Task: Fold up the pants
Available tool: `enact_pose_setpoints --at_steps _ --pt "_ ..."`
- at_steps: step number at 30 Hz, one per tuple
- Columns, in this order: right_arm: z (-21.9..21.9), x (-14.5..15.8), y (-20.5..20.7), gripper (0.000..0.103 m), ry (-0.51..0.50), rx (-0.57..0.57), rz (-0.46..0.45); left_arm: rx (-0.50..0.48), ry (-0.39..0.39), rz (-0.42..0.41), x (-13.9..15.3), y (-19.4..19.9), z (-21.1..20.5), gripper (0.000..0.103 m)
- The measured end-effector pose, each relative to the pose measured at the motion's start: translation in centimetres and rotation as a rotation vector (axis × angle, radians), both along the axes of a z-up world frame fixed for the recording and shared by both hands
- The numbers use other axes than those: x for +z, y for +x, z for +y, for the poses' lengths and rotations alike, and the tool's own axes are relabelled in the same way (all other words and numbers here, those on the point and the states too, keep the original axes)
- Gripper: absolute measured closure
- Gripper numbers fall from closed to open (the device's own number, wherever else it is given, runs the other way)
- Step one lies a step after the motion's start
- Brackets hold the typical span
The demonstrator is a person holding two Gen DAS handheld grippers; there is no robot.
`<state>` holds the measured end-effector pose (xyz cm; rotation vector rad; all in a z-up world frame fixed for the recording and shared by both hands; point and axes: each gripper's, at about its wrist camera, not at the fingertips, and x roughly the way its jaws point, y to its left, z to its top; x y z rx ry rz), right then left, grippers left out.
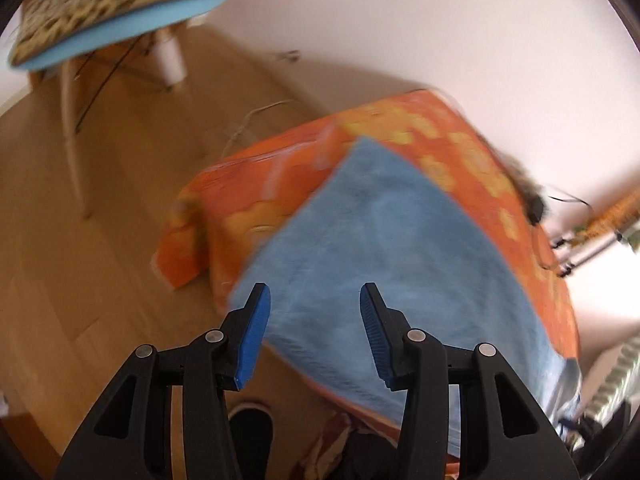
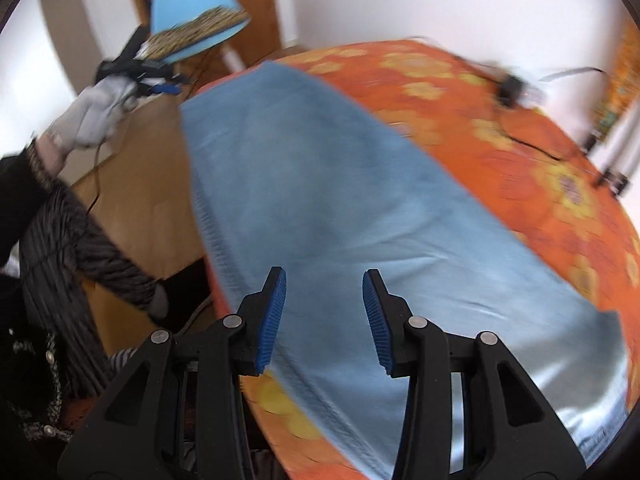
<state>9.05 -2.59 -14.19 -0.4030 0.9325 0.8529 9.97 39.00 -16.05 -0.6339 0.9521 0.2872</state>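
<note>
While the pants (image 2: 360, 216) lie flat along the orange bedspread (image 2: 520, 128), both grippers (image 1: 314, 320) (image 2: 324, 308) hover empty, jaws parted, apparently lining up a fold.

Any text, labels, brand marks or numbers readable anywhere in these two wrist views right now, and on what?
None readable in either view.
Pants: plain light blue denim, no tag or label showing.
Bedspread: orange with yellow flowers only, no lettering.
Chair: blue shell with a patterned cushion, no marking.
Small dark device on the bed: too blurred to tell whether it bears print.
</note>
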Motion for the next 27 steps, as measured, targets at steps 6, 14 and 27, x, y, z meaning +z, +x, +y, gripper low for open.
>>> enact_pose_setpoints --at_steps 6,14,27 --pt "3.3 -2.3 -0.6 0.061 -0.038 0.085 0.035 0.054 -0.066 0.03 -2.1 -0.7 1.6 0.058" --pt "5.0 -3.9 -1.1 0.061 -0.1 0.132 0.032 0.061 -0.114 0.033 -3.2 -1.6 2.0 0.058" --pt "6.3 -4.7 -2.5 0.097 -0.15 0.148 -0.019 0.049 -0.092 0.01 -3.4 -1.2 1.8 0.091"
